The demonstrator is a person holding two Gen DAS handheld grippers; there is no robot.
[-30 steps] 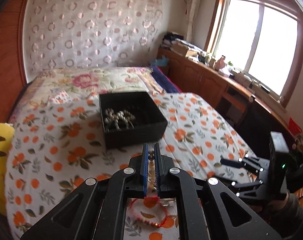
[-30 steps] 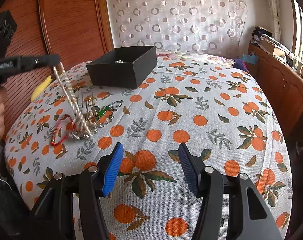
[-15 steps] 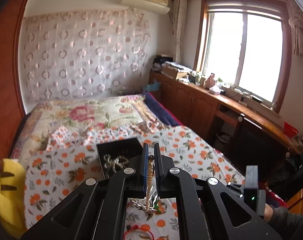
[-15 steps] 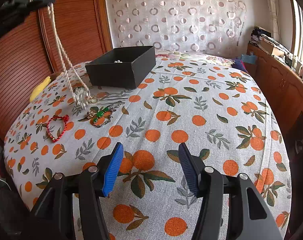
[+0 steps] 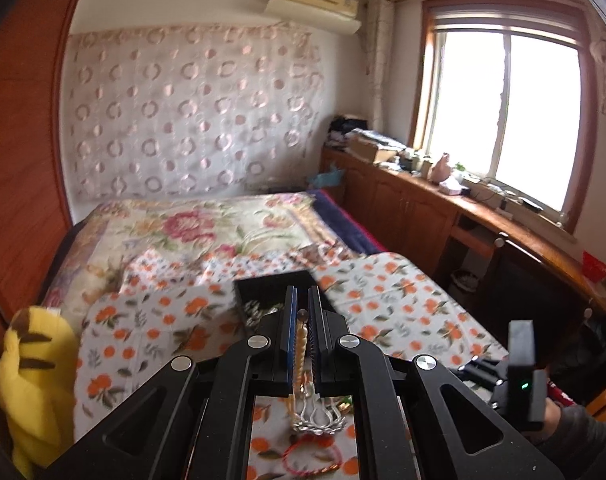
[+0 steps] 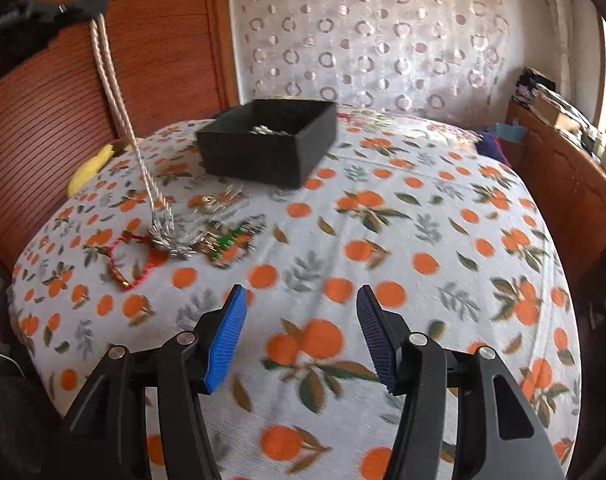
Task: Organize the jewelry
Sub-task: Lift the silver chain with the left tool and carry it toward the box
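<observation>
My left gripper (image 5: pixel 302 314) is shut on a pale twisted-cord necklace (image 5: pixel 299 350) and holds it high. The cord (image 6: pixel 119 112) hangs down from the left gripper (image 6: pixel 99 2) in the right wrist view, and its silver pendant (image 6: pixel 169 236) hangs at or just above the tablecloth; I cannot tell if it touches. A black box (image 6: pixel 269 140) with silver jewelry inside sits farther back; it also shows in the left wrist view (image 5: pixel 271 286). A red string bracelet (image 6: pixel 129 262) and a green-stone piece (image 6: pixel 227 242) lie on the cloth. My right gripper (image 6: pixel 301 336) is open and empty above the near part.
The orange-print tablecloth (image 6: pixel 423 240) covers a round table. A yellow plush toy (image 5: pixel 31 376) lies at the left edge. A bed with a floral cover (image 5: pixel 199 232) is behind, and wooden cabinets (image 5: pixel 443 220) run under the window at the right.
My left gripper has risen with the necklace, drawing the cord up off the pile. The right gripper has stayed open and moved a little.
</observation>
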